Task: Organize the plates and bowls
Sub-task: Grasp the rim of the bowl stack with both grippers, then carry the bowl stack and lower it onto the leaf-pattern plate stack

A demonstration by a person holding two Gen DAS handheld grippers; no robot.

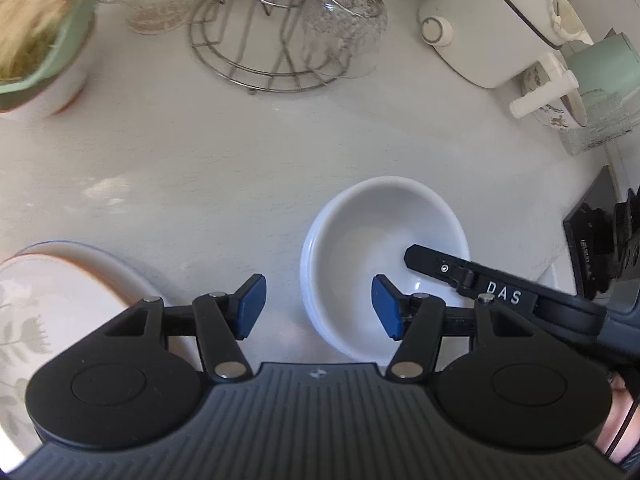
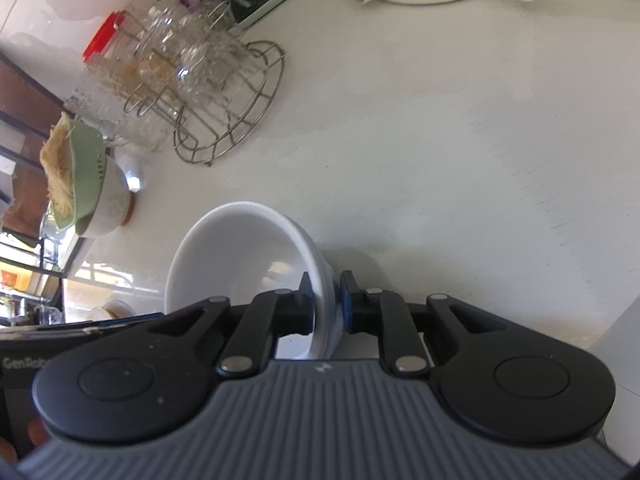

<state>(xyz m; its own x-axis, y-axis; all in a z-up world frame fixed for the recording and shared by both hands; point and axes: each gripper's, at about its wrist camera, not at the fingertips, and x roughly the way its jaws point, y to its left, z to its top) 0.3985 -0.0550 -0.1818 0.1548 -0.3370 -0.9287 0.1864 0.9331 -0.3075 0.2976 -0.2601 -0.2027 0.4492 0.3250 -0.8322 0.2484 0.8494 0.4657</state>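
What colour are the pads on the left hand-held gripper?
Blue pads, clearest in the left wrist view.

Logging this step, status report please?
Left gripper open, empty, above counter. Right gripper shut on white bowls' rim, one finger inside. Patterned plate left. Wire rack behind, clear.

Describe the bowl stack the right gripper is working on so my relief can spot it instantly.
On the white countertop, in front of the round wire glass rack, sits a stack of white bowls. The right gripper pinches its rim. Unlike the floral plate beside it, it is plain and deep.
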